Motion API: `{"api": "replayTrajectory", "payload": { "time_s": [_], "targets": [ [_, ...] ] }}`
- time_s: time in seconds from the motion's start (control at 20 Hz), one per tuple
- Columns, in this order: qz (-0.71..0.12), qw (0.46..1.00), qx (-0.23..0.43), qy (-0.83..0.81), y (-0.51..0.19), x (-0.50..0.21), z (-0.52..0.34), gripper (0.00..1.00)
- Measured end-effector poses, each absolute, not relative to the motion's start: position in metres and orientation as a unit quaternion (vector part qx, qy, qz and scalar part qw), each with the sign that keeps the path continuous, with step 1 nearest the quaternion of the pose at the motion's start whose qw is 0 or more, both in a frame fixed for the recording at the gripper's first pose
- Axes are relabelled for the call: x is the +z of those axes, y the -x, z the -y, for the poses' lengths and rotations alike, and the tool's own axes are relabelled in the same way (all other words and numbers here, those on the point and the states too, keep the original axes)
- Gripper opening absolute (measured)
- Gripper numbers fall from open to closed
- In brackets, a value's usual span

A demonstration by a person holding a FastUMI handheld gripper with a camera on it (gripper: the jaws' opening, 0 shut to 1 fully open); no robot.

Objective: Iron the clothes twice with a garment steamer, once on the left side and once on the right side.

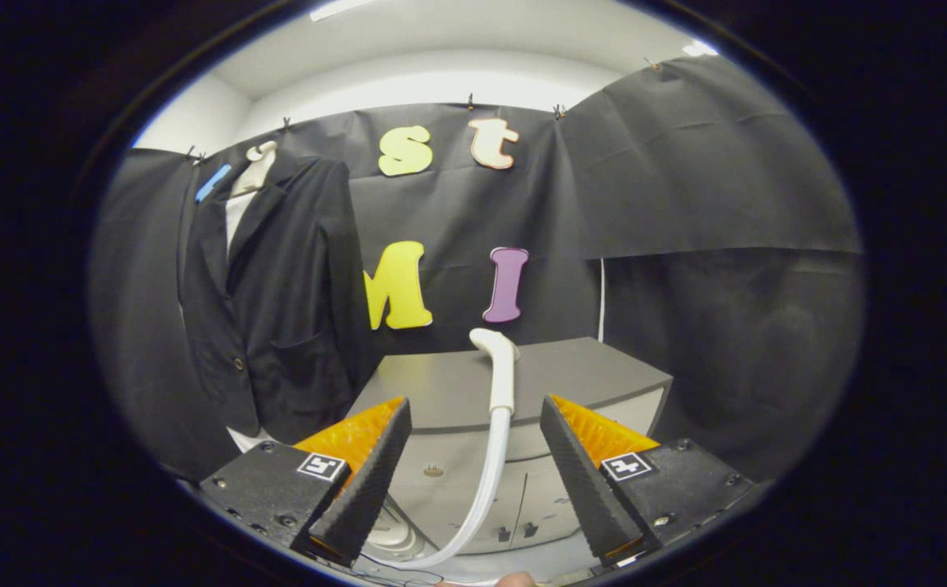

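Between spread fingers of gripper (pixel 473 412): steamer (pixel 499 367); jacket (pixel 277 293) beyond

A grey cabinet (pixel 559 371) sits in the middle, its flat top a bare worktop, with two small dark handles on the front doors lower down. Black cloth (pixel 685 179) drapes the far wall and right side, white ceiling (pixel 440 57) above.

claw (pixel 473 424) spread wide | steamer head (pixel 499 367) between fingers, untouched | jacket (pixel 277 302) hanging beyond, left
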State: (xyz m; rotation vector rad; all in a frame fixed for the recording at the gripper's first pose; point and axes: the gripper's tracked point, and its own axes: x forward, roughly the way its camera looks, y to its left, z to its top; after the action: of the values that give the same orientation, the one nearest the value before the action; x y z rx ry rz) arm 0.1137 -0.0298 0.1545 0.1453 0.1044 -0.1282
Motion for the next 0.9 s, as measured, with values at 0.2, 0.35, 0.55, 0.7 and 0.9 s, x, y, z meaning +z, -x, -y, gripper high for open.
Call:
{"api": "replayTrajectory", "payload": {
  "time_s": [0.2, 0.35, 0.55, 0.7, 0.9],
  "targets": [
    [-0.123, 0.99, -0.028, -0.062, -0.16, 0.158, 0.039, 0.99],
    [-0.171, 0.983, -0.011, -0.064, -0.197, 0.159, 0.052, 0.99],
    [-0.241, 0.968, 0.015, -0.069, -0.242, 0.148, 0.056, 0.99],
    [-0.3, 0.951, 0.002, -0.079, -0.269, 0.133, 0.068, 0.99],
    [-0.352, 0.932, 0.001, -0.084, -0.294, 0.121, 0.073, 0.99]
  ]
}}
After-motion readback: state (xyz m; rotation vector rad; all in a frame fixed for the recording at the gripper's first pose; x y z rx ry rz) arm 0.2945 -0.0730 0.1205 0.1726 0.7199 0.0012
